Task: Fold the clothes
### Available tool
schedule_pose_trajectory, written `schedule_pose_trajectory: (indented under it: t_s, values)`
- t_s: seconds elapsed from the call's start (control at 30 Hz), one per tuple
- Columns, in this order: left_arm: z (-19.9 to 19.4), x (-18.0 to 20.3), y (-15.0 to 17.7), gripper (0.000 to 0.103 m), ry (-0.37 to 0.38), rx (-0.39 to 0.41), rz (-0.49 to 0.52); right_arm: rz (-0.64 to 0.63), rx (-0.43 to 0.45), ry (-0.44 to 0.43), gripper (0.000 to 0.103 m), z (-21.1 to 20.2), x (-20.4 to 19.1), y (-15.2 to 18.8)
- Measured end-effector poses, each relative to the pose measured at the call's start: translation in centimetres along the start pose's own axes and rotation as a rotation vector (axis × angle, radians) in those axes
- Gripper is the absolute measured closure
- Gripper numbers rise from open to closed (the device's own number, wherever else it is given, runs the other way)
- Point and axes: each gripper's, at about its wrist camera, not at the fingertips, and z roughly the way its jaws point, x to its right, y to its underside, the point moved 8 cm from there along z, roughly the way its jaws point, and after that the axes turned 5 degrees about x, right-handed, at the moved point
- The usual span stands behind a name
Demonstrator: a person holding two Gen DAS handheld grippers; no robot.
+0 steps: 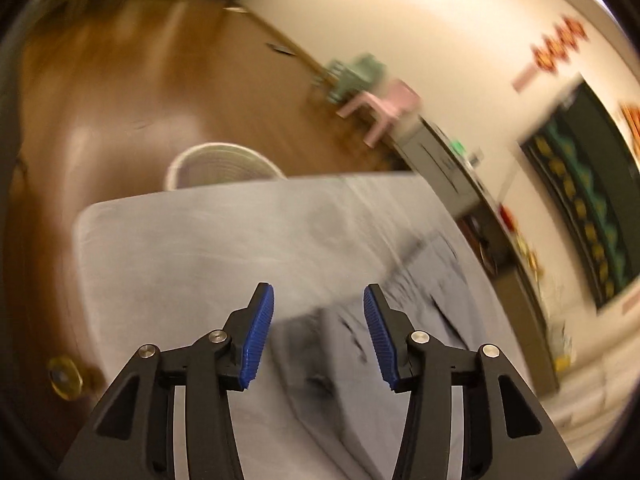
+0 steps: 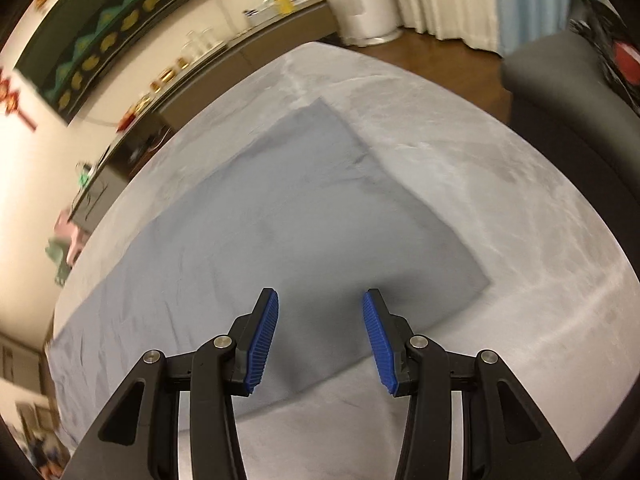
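A grey-blue garment (image 2: 280,208) lies flat on the grey table (image 2: 500,184), folded into a long shape with a straight right edge and a near corner. My right gripper (image 2: 320,312) is open and empty, hovering just above the garment's near edge. In the left wrist view the picture is blurred: a pale grey cloth (image 1: 400,288) with dark marks lies on the table (image 1: 180,248). My left gripper (image 1: 319,308) is open and empty above it.
A white laundry basket (image 1: 220,164) stands on the wooden floor past the table's far edge. Pink and green small chairs (image 1: 372,92) stand by the wall. A low cabinet (image 2: 224,60) runs along the wall. A dark sofa (image 2: 576,120) is at the right.
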Motion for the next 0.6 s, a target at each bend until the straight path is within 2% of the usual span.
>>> schedule_pose_trajectory:
  t_s: [0.1, 0.17, 0.2, 0.3, 0.37, 0.47, 0.53, 0.57, 0.6]
  values:
    - [1.8, 2.4, 1.4, 0.054, -0.003, -0.047, 0.138, -0.058, -0.006, 0.007, 0.057, 0.9, -1.2, 0.3]
    - [3.5, 2.4, 2.5, 0.055, -0.059, -0.099, 0.204, -0.096, -0.010, 0.012, 0.057, 1.6, -2.0, 0.4]
    - [4.5, 1.9, 3.2, 0.064, -0.090, -0.141, 0.217, -0.116, -0.012, 0.015, 0.057, 1.9, -2.4, 0.5]
    - [6.5, 0.6, 4.3, 0.068, -0.160, -0.206, 0.241, -0.173, -0.018, 0.022, 0.057, 2.8, -3.6, 0.8]
    - [6.6, 0.4, 4.1, 0.069, -0.196, -0.200, 0.281, -0.212, -0.022, 0.027, 0.060, 3.4, -4.4, 0.9]
    - [5.6, 0.5, 3.3, 0.068, -0.249, -0.152, 0.286, -0.264, -0.024, 0.036, 0.060, 4.0, -5.3, 1.2]
    - [2.4, 0.7, 1.5, 0.068, -0.317, -0.020, 0.292, -0.251, -0.021, 0.028, 0.060, 3.4, -5.1, 1.1]
    - [0.7, 1.1, 0.8, 0.064, -0.336, 0.044, 0.289, -0.213, 0.035, 0.020, 0.060, 1.7, -4.4, 0.2]
    - [-0.9, 1.8, 0.4, 0.060, -0.323, 0.103, 0.283, -0.173, 0.094, 0.012, 0.060, 0.0, -3.6, -0.8]
